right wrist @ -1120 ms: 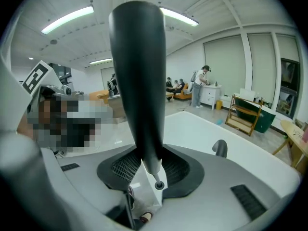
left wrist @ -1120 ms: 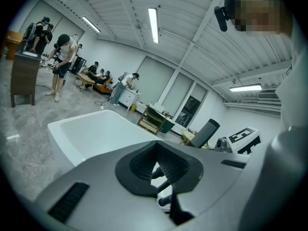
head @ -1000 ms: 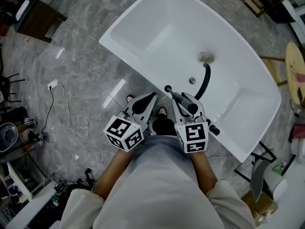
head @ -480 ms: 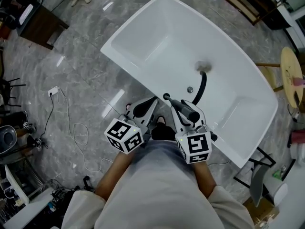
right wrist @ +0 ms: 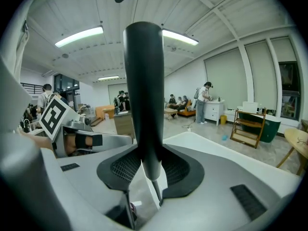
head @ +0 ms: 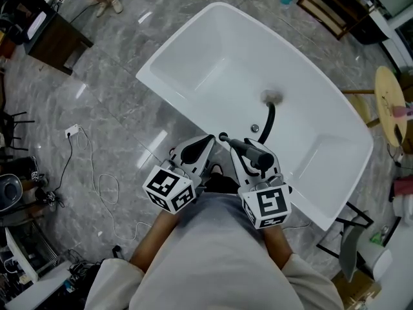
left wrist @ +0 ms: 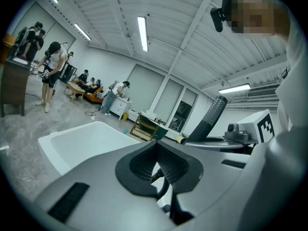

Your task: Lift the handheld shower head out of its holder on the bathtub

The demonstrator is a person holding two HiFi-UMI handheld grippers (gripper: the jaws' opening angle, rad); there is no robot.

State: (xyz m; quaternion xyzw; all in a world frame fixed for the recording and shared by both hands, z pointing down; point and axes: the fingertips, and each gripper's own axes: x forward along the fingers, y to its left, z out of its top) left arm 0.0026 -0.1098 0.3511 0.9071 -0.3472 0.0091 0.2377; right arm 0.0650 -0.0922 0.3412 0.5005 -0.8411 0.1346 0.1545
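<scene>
Raised since earlier: right gripper [right wrist: 147, 170], jaws clamped on dark-grey cylindrical shower head [right wrist: 143, 90] | long axis standing across jaws, black hose [head: 268, 118] trailing into white bathtub [head: 193, 50] | left gripper [left wrist: 158, 165] alongside, jaws together, empty.

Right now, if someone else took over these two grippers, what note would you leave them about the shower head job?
Right gripper: shut on the shower head, its black handle clamped between the pads.
Left gripper: shut, holding nothing, beside the right one.
Things: the shower head is held in front of the person, over the near edge of the bathtub. Its black hose curves down into the tub. I cannot pick out the holder.
Done: head gripped and apparently up off the tub.
Left: probably only to confirm it is clear of the holder. Mind the hose.
</scene>
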